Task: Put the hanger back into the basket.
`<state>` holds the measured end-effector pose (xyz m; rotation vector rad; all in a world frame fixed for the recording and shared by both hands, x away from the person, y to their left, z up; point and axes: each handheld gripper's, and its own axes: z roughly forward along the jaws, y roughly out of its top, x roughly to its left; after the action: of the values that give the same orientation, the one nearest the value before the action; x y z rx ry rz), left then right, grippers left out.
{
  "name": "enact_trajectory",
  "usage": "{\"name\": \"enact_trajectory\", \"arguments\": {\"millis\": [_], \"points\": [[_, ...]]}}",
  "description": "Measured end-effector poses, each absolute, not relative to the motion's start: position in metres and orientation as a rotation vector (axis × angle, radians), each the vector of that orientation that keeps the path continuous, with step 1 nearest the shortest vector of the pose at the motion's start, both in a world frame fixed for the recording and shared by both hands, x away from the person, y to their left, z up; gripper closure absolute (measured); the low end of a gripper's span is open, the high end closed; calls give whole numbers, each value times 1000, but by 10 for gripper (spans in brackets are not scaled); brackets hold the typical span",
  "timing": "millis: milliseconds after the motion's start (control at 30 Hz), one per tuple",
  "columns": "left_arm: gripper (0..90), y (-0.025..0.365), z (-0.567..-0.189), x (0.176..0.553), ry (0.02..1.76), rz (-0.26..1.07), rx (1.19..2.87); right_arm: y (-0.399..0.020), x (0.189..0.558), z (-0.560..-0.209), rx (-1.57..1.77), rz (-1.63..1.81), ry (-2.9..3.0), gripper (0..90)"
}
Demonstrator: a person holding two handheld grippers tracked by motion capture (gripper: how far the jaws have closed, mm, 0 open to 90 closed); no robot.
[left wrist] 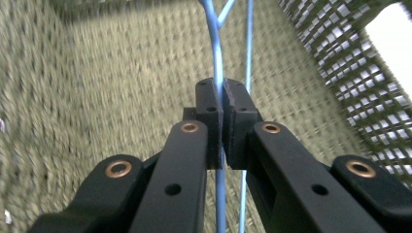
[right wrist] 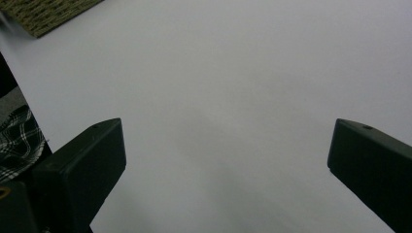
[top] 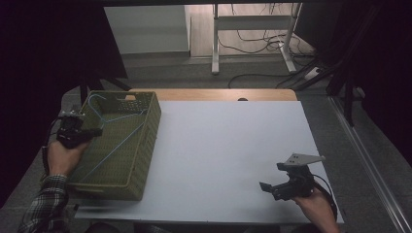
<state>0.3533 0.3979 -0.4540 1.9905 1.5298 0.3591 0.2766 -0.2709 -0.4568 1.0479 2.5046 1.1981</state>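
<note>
Blue wire, thin and bent into a hanger (top: 116,127), is the thing in work here. We see the hanger lying inside the olive woven basket (top: 145,160), which stands on the left part of the bench (top: 233,155). Its hook is near the far left corner of the basket, and its long sides run across the basket floor toward the near end.

The left gripper (top: 90,132) reaches over the left wall of the basket. The left hand (top: 60,158) holds it from behind and below, with the forearm in a checked sleeve (top: 43,206) coming in from the lower left corner. The gripper points to the right and a little down, into the basket. In the left gripper view the jaws are pressed together on one strand of the hanger (left wrist: 218,53); the wire passes straight between the two pads. A second blue strand runs just beside them on the right, free.

The right gripper (top: 272,187) rests low over the near right part of the bench, well apart from the basket. The right hand (top: 316,204) grips it from the near side, and the gripper points left. Its jaws stand wide apart, with the pale bench surface between them. The grey three-cornered plate (top: 302,159) sits on top of it.
</note>
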Motion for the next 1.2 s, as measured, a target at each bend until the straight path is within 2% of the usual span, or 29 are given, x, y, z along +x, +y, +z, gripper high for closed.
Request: {"name": "enact_trajectory", "arguments": {"millis": [233,333,400,467,500,533,667,767,967,1200], "points": [[862,400,-463,358,1607,329,2046,-269,277,-460,1044,1170,2515,3],[852,399,-463,357,1592,363,2056,-268,277,-460,1040,1164,2517,3],[739,400,-459,353,1586,401,2012,-268,278,-460,1038,1153,2519,4],[690,400,-455,350,1574,413,1993,-268,278,-460,1039,1147,2517,5],[589,400,-453,348,1568,430,1981,-268,277,-459,1036,1149,2513,6],[589,399,-450,346,1557,446,1966,-268,277,-459,1036,1149,2513,6],[410,394,-437,337,1467,420,1909,-269,277,-457,1027,1152,2509,7],[325,386,-428,331,1396,405,1888,-269,276,-455,1024,1155,2504,7],[214,370,-414,320,1273,346,1850,-269,275,-451,1012,1174,2492,5],[165,346,-401,299,1163,306,1824,-271,272,-450,1016,1180,2485,1]]}}
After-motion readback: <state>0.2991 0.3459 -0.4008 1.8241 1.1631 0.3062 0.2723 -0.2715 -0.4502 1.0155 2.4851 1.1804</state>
